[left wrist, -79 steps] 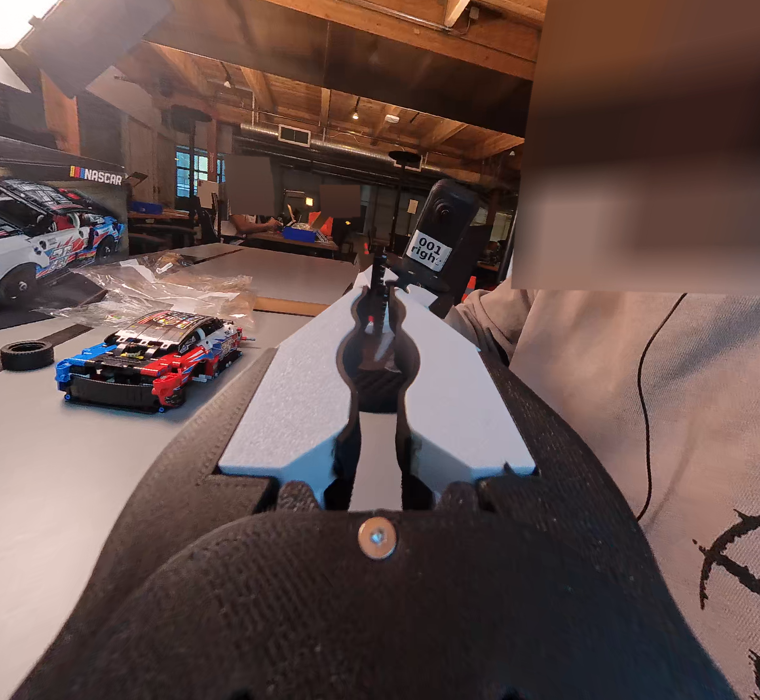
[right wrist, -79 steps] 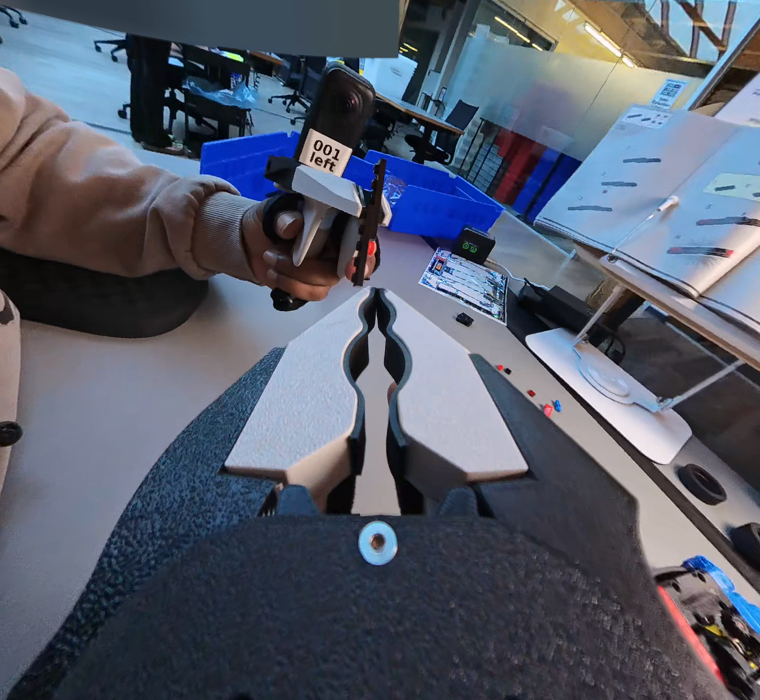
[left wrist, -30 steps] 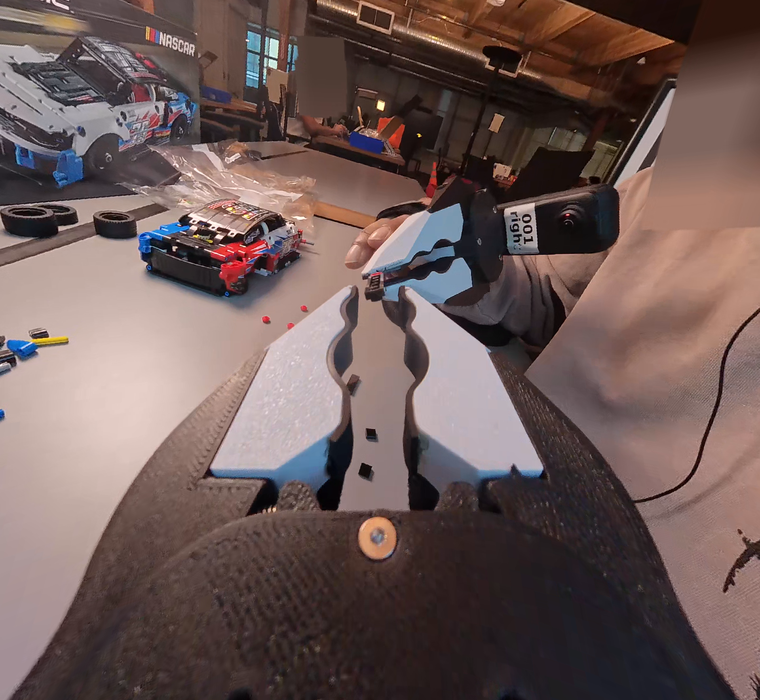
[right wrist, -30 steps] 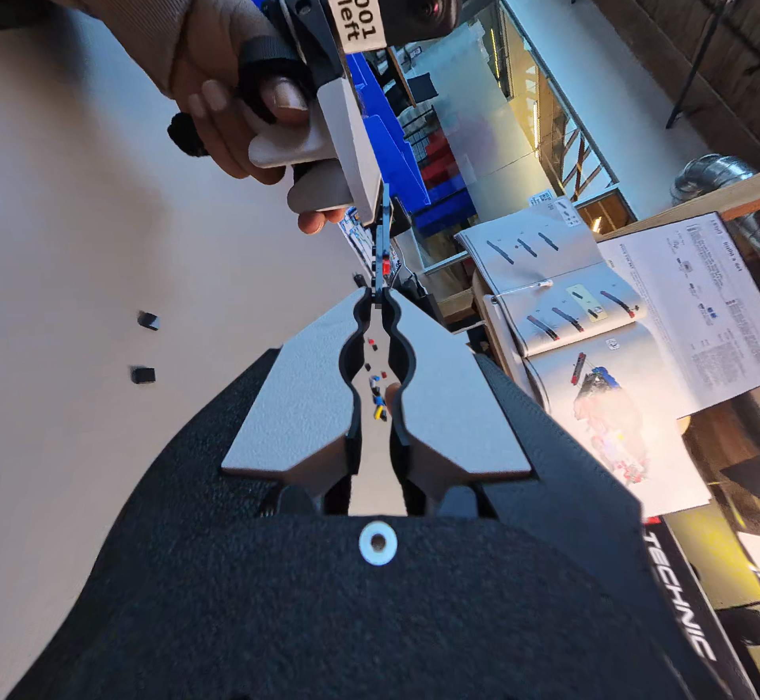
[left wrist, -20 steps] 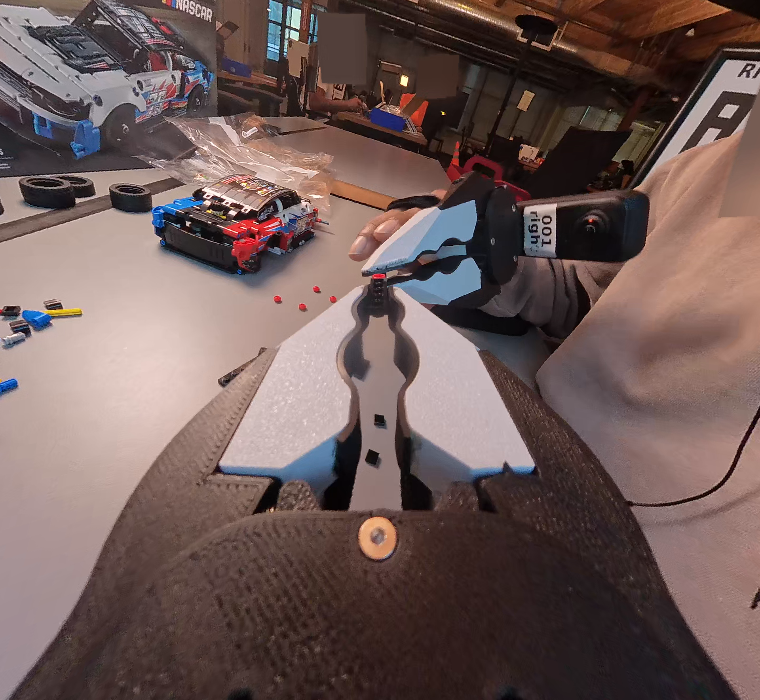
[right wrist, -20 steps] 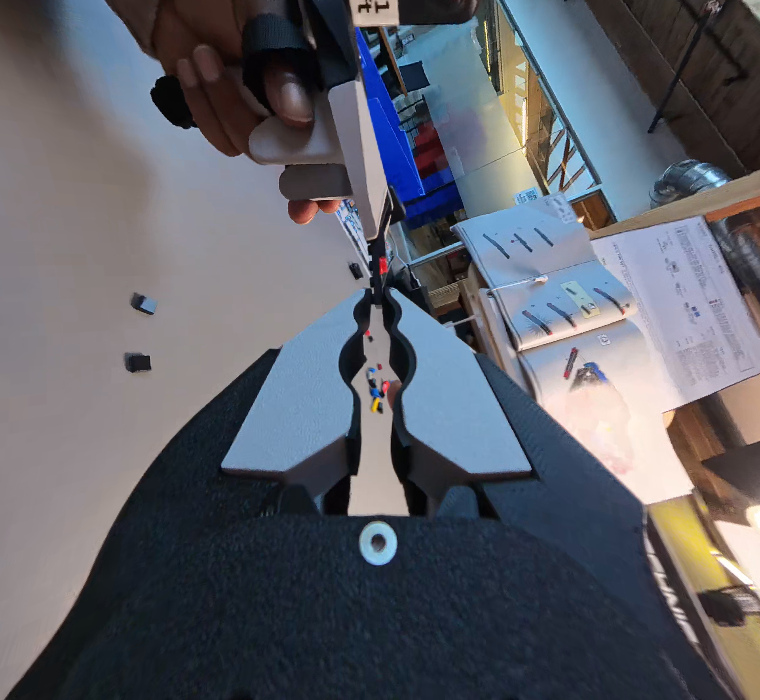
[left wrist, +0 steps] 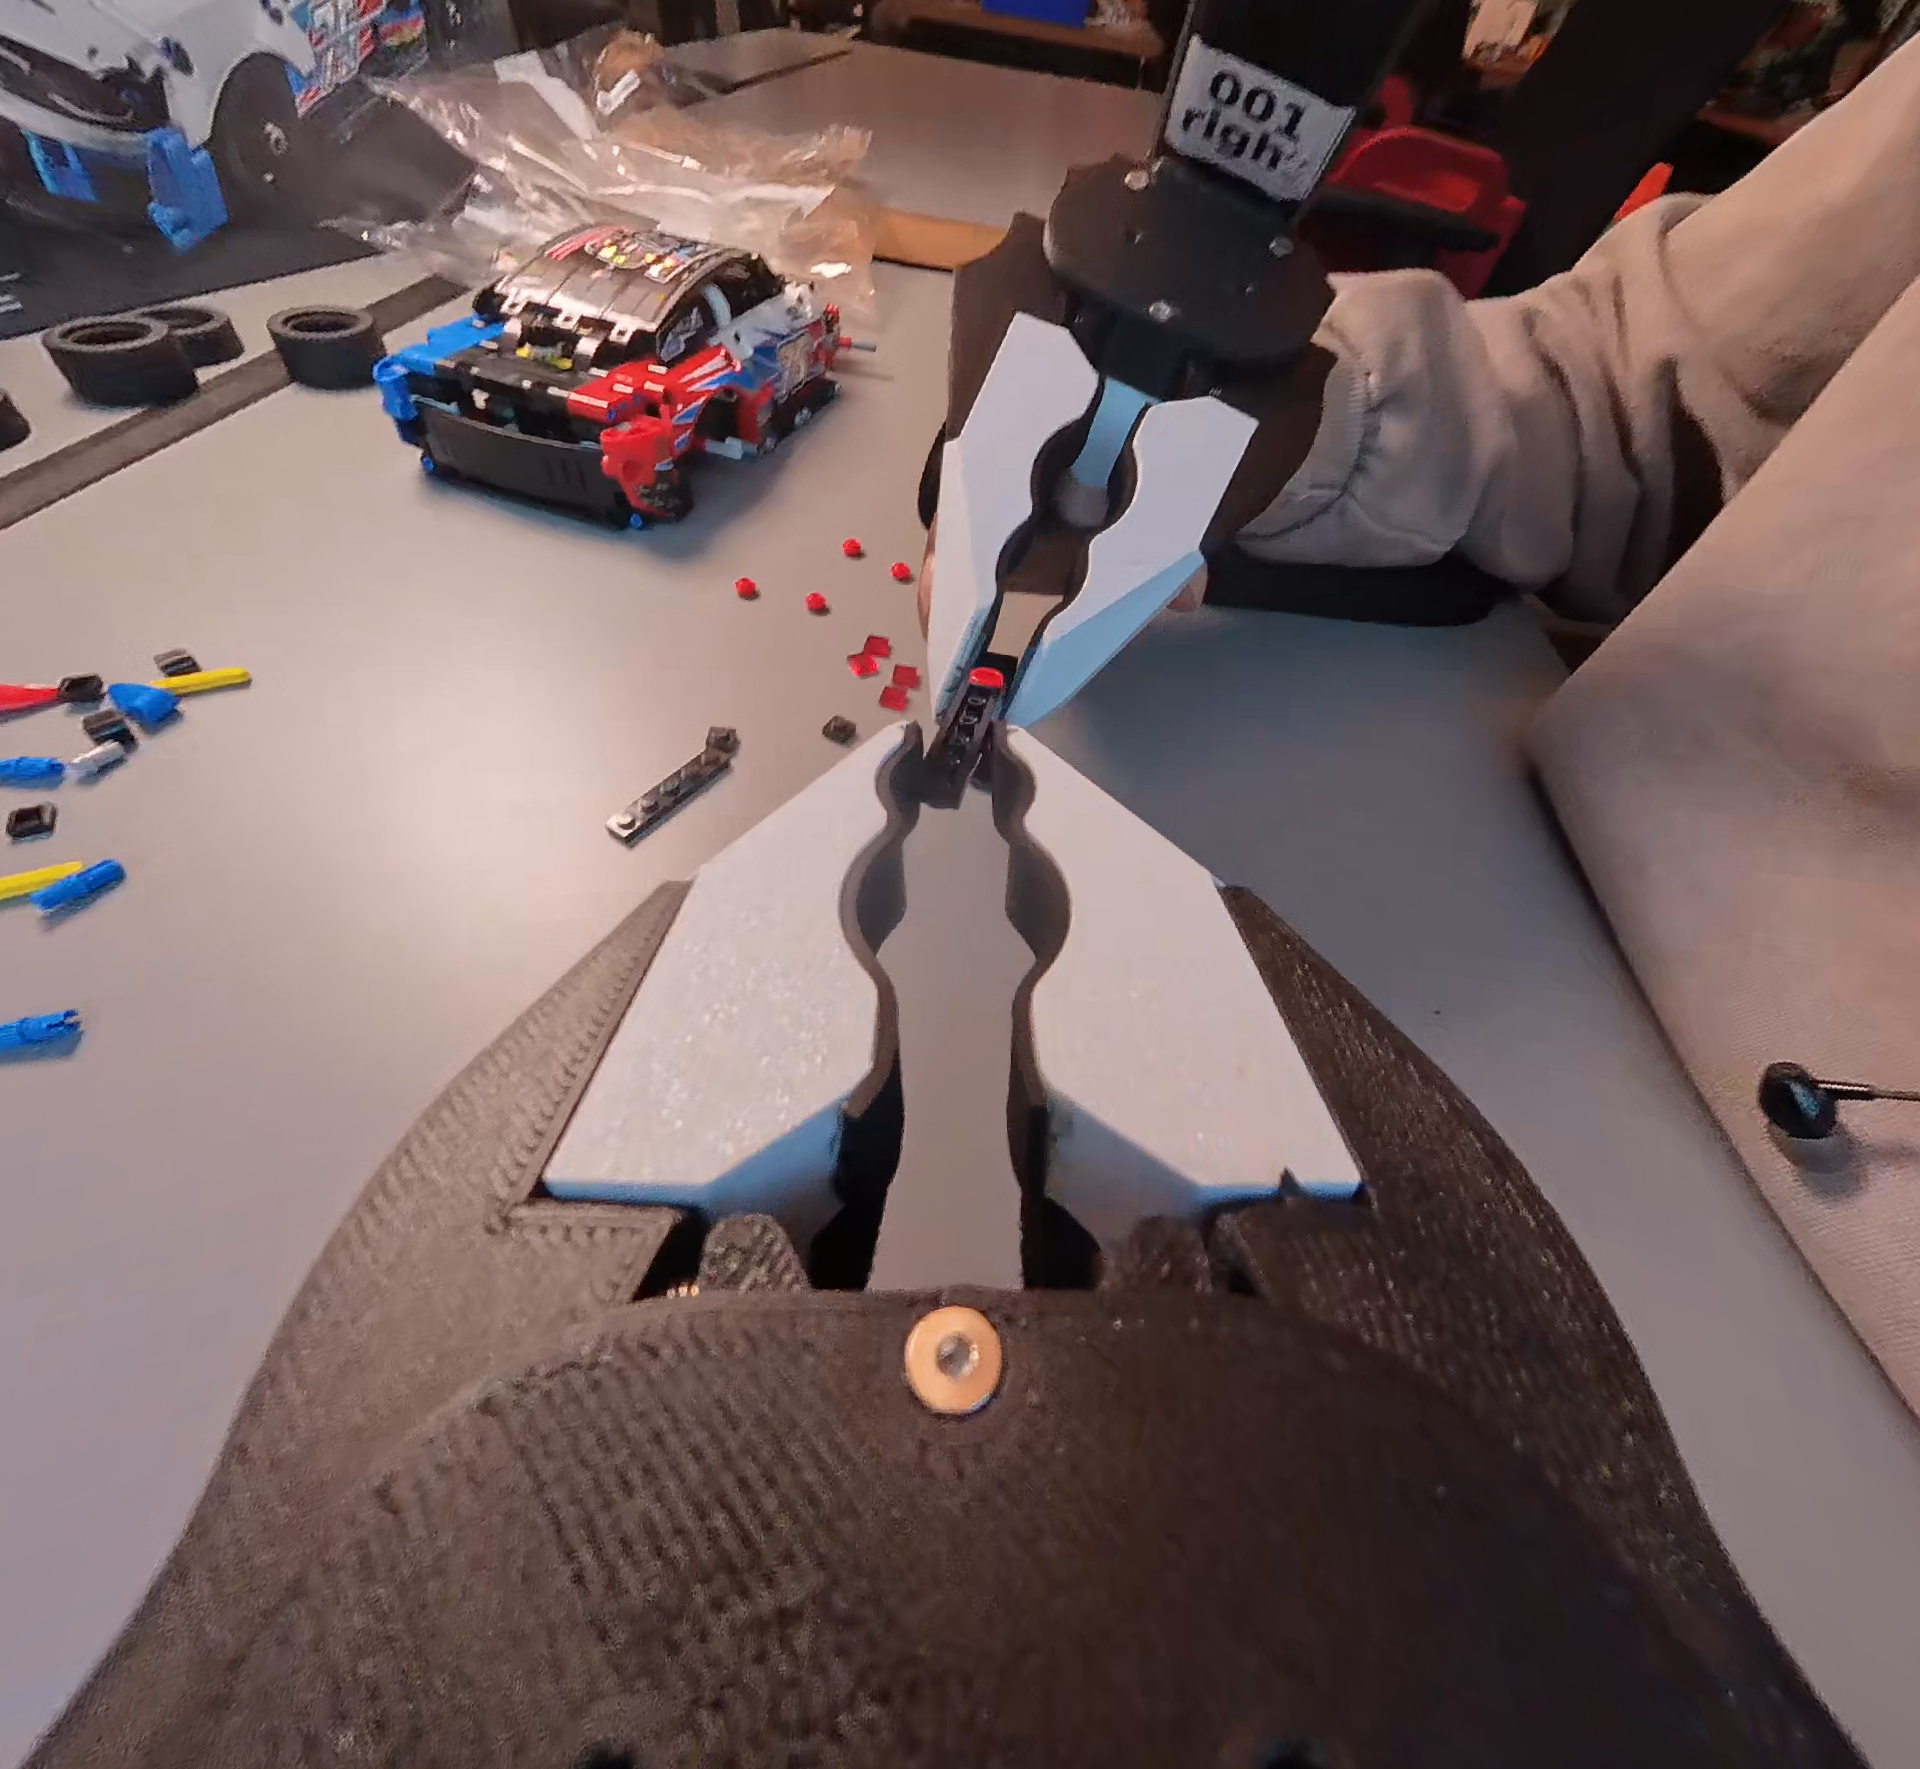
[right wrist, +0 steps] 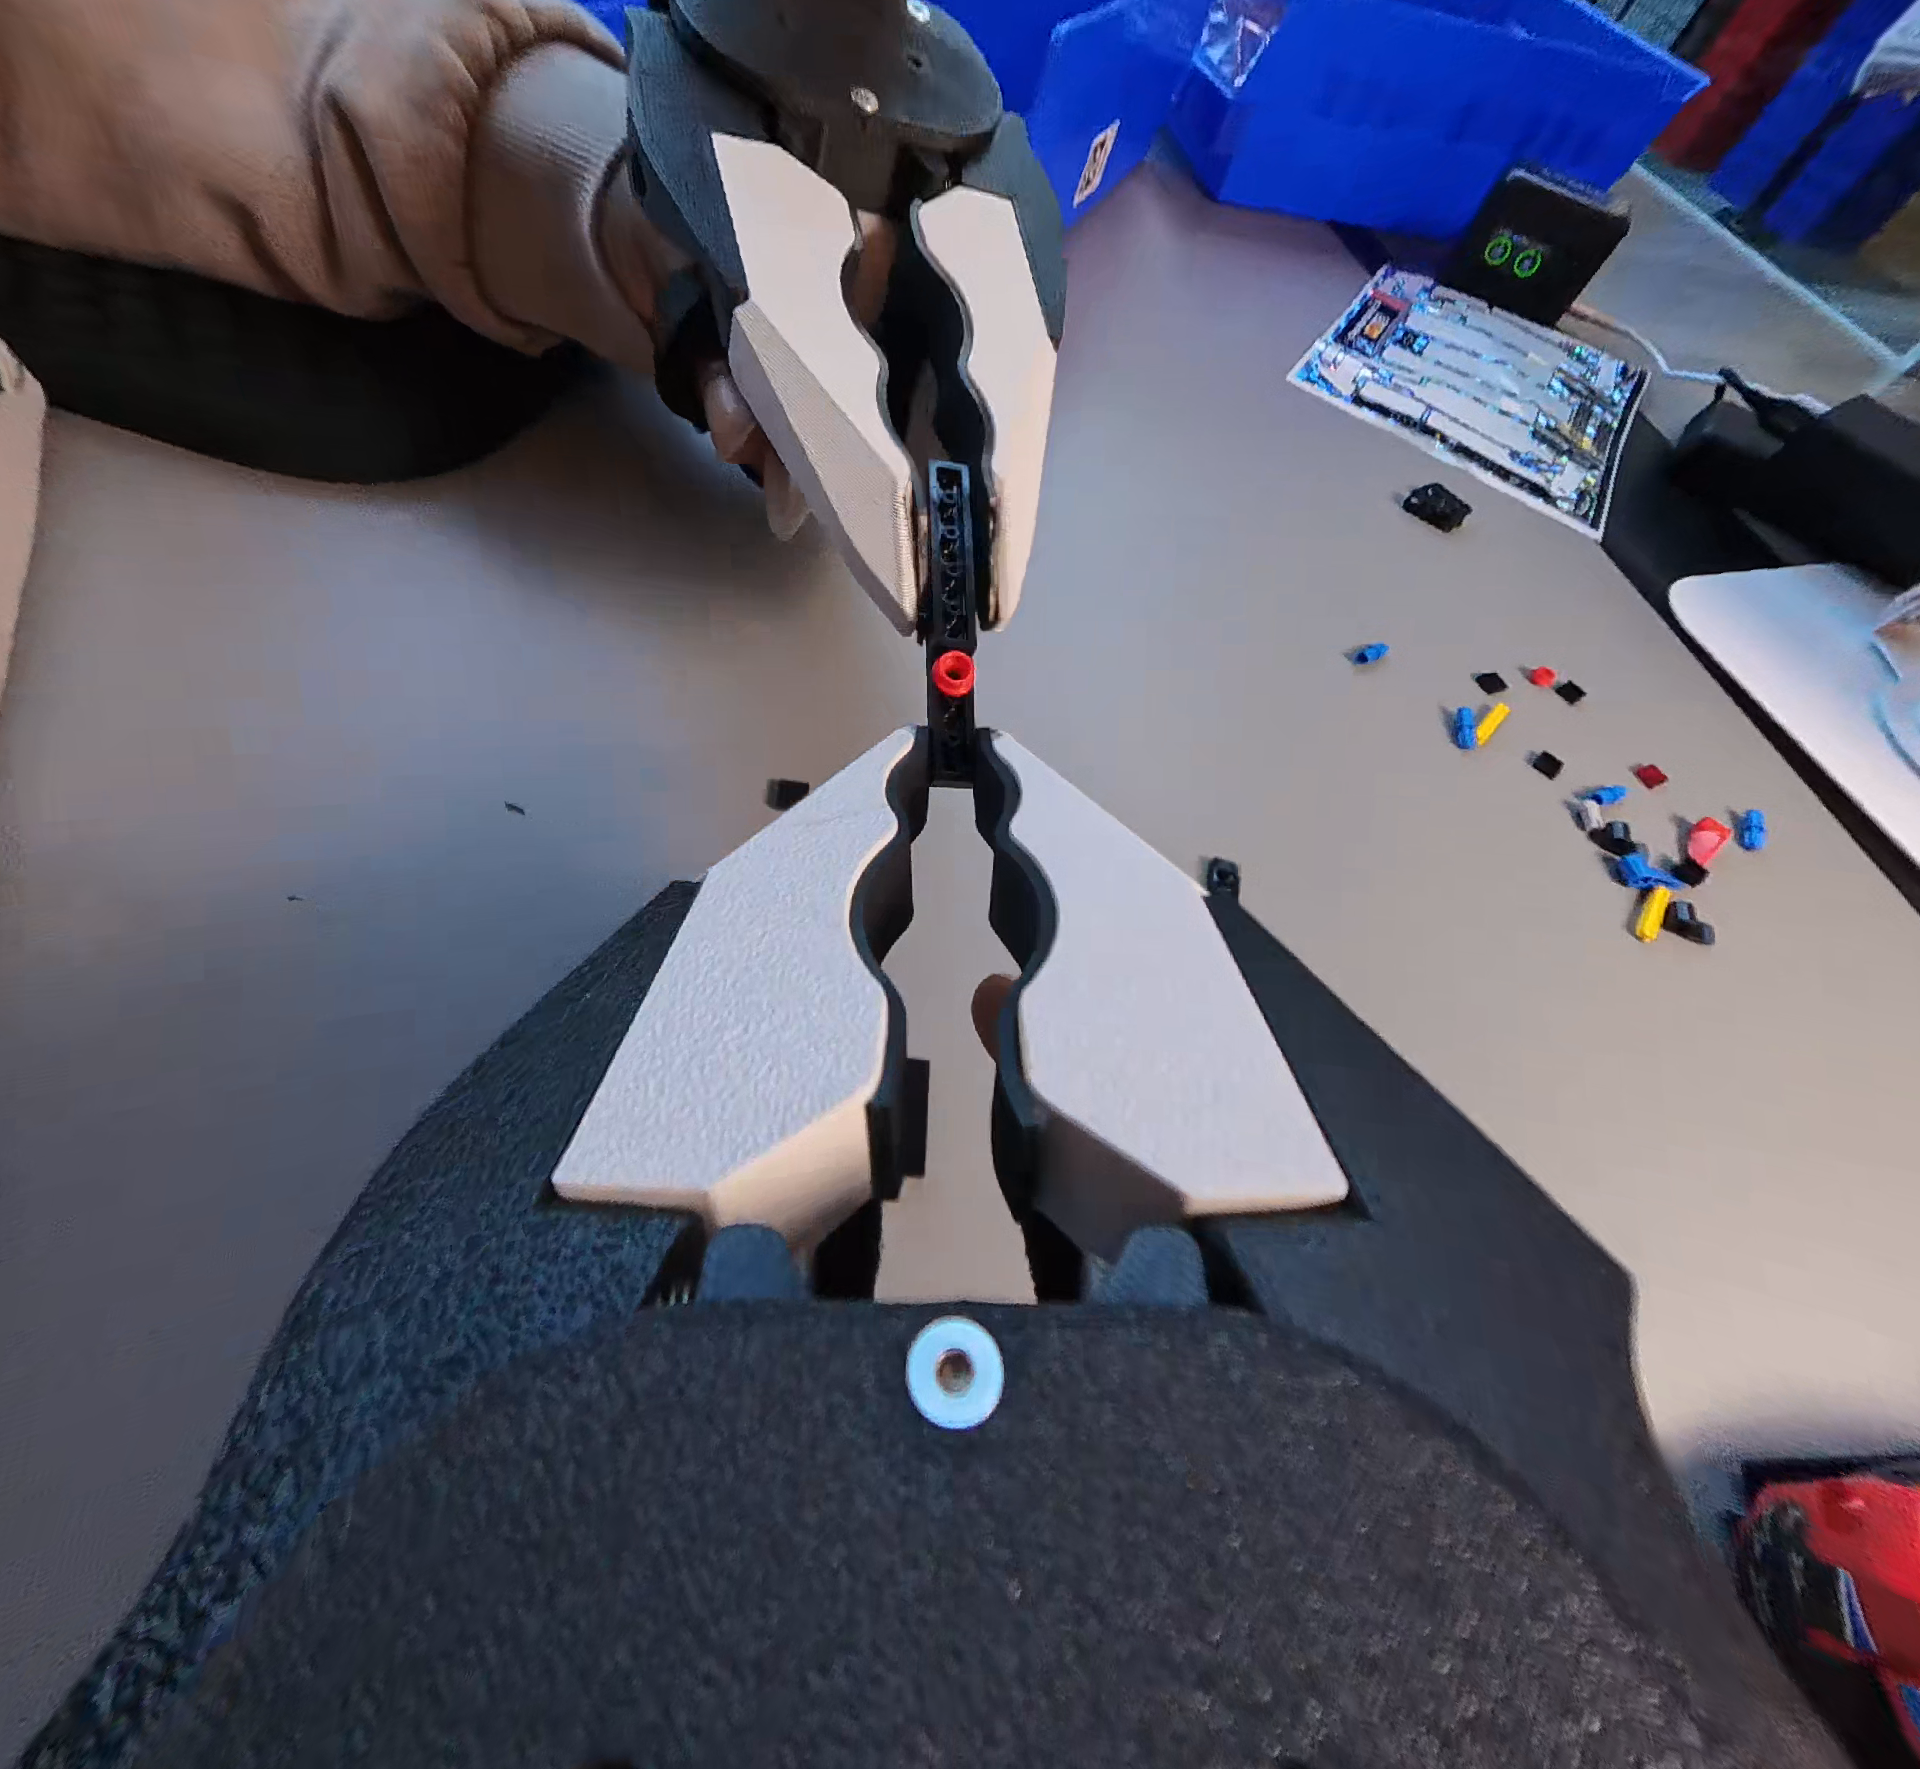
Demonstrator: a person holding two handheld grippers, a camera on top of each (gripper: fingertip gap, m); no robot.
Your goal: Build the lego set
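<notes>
Black beam (right wrist: pixel 951 566) clamped between both tools' tips, bare grey table (right wrist: pixel 312 680) beneath.

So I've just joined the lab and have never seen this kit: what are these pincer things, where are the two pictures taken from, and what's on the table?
They are hand-held grippers, one in each of a person's hands, each with a camera looking along its two fingers. The left wrist view shows the left gripper large at the bottom and the right gripper facing it; the right wrist view is the reverse. Both are shut on one black lego beam, each pinching an end, with a small red pin in it between them. On the grey table stand a partly built lego car, loose black tyres, a spare black beam, scattered small red, blue, yellow and black pieces, a sticker sheet and blue bins.
</notes>
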